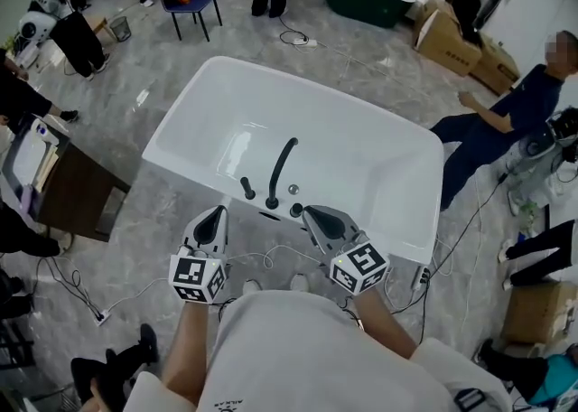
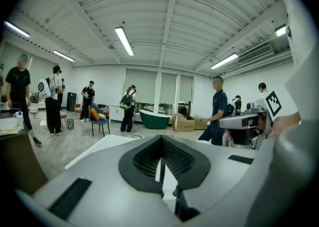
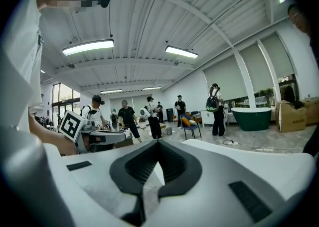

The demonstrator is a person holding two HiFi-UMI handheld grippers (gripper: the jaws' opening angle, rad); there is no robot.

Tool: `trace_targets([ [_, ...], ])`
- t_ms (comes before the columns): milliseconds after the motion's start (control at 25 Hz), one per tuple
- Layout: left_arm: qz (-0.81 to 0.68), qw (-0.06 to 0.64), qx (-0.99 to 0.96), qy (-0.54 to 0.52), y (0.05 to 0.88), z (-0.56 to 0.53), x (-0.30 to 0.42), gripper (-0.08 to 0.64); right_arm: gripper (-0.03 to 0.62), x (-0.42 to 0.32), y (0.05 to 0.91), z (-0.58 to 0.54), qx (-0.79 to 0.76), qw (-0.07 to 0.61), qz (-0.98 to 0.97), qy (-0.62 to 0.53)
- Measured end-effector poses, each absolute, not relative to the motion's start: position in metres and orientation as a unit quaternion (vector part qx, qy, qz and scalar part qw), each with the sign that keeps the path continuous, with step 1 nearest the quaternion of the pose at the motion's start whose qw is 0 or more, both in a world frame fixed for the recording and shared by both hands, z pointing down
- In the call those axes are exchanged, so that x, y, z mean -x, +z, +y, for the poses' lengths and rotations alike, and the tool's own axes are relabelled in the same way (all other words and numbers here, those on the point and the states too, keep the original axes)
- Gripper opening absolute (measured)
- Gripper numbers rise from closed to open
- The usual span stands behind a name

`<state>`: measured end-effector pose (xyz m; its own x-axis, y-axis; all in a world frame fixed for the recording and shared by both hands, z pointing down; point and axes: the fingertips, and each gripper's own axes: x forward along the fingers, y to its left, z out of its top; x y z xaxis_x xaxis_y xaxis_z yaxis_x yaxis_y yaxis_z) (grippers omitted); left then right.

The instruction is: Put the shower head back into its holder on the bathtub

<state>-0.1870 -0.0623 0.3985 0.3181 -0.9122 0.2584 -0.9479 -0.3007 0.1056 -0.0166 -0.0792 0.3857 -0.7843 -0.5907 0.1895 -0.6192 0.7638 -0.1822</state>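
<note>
Jaws together, both empty: left gripper (image 1: 215,219), right gripper (image 1: 316,219). Slim black shower head (image 1: 247,188) just ahead (likely stiff, slick, hose-tethered); grip mid-handle.

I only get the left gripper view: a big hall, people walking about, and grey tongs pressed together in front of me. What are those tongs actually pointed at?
Observer: The head view shows a white bathtub. The left tongs hover just short of its near rim.
Operator: Is anything mounted on that rim?
Observer: A black curved spout arches into the tub. A short black upright piece stands to its left, but I cannot tell whether it is the shower head.
Operator: And the other hand?
Observer: The right tongs hover beside the left ones. They are shut, with nothing between them.
</note>
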Motion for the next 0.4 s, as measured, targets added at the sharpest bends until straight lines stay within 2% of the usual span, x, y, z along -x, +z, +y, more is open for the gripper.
trace_targets([
  [400, -0.577, 0.119, -0.804, 0.076, 0.4033, -0.0610, 0.1864, 0.011, 0.017, 0.0144, 0.3885, -0.0771, -0.325, 0.061, -0.936, 0.118],
])
